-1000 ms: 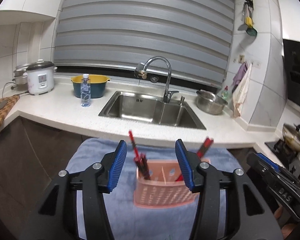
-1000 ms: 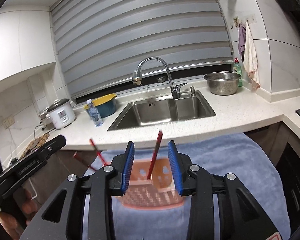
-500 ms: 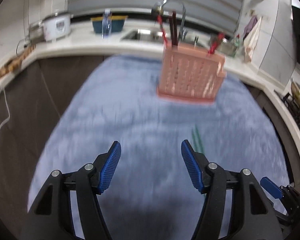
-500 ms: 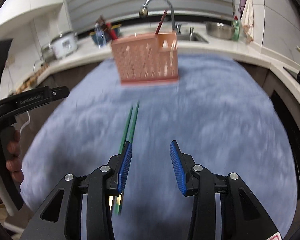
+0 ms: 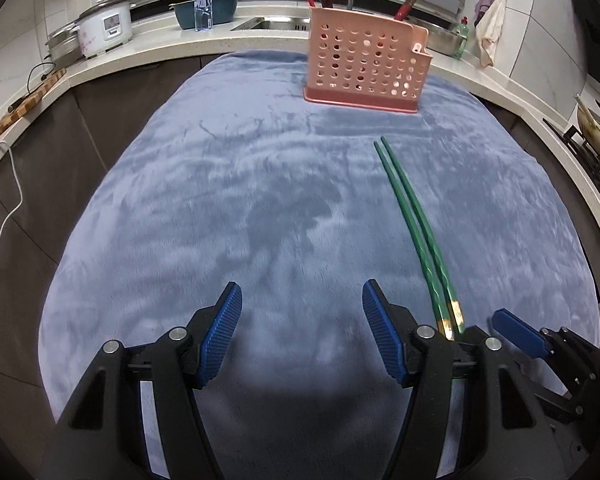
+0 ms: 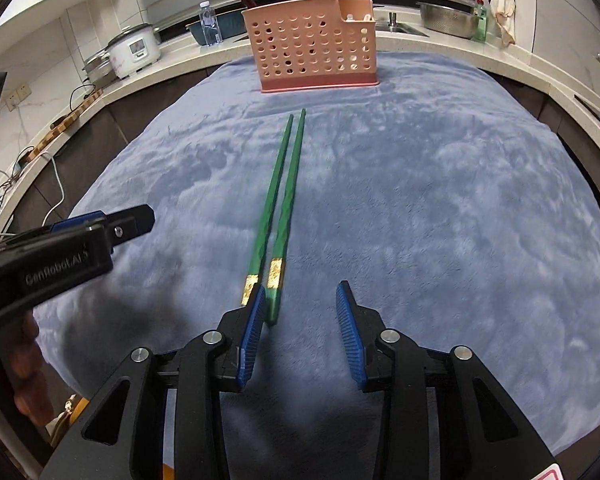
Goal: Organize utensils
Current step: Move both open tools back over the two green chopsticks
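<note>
Two green chopsticks [image 6: 281, 216] point lengthwise away from our nearer right hand-held gripper [image 6: 300, 312], jaws apart; the left hand-held gripper [image 5: 302, 334] is likewise apart.

Green chopsticks [image 6: 282, 200], prob. gold bands

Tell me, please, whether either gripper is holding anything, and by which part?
Nothing is held: the left gripper and right gripper are both open, and the green chopsticks lie on the cloth.

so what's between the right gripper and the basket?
In the right wrist view, only the green chopsticks on the towel, pointing from right gripper toward basket.
</note>
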Demonstrator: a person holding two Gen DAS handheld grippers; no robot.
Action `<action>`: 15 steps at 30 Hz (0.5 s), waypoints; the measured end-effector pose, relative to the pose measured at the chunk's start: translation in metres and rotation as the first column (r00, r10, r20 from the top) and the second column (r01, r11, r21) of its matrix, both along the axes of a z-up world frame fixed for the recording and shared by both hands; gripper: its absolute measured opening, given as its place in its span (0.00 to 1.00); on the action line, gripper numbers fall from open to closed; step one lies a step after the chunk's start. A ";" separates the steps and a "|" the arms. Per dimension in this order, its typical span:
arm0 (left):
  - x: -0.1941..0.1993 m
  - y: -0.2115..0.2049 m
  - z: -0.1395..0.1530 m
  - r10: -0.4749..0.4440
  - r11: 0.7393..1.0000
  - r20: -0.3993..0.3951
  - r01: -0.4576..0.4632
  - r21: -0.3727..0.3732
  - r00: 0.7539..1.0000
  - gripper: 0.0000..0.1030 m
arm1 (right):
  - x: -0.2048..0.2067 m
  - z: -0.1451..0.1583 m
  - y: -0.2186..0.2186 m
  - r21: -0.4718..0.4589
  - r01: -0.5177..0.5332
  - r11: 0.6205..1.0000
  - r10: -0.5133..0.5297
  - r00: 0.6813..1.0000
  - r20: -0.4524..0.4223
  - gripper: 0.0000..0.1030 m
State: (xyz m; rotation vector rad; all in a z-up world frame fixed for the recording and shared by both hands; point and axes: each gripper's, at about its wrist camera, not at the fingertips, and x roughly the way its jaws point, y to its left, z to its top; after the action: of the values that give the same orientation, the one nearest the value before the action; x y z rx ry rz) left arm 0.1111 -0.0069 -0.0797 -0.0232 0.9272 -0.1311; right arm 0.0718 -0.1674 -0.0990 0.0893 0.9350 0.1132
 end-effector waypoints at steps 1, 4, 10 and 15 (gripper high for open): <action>0.000 -0.001 0.000 0.001 1.000 -0.001 -0.001 0.000 1.000 0.58 | 0.000 0.000 0.001 0.000 -0.001 1.000 0.001 1.000 0.000 0.30; -0.001 -0.002 -0.001 0.000 1.000 -0.003 0.000 0.001 1.000 0.58 | 0.001 -0.004 0.005 0.001 -0.005 1.000 0.005 1.000 -0.007 0.25; -0.002 -0.005 -0.004 -0.006 1.000 -0.013 0.006 0.002 1.000 0.58 | 0.003 -0.009 0.010 -0.003 -0.021 1.000 0.021 1.000 -0.014 0.20; -0.002 -0.007 -0.005 -0.012 1.000 -0.019 0.012 0.004 1.000 0.58 | 0.005 -0.010 0.011 -0.002 -0.021 1.000 0.021 1.000 -0.017 0.18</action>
State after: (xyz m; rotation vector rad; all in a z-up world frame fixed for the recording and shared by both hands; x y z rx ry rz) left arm 0.1091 -0.0141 -0.0852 -0.0150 0.9468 -0.1403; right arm 0.0771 -0.1563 -0.1094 0.0787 0.9529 0.1309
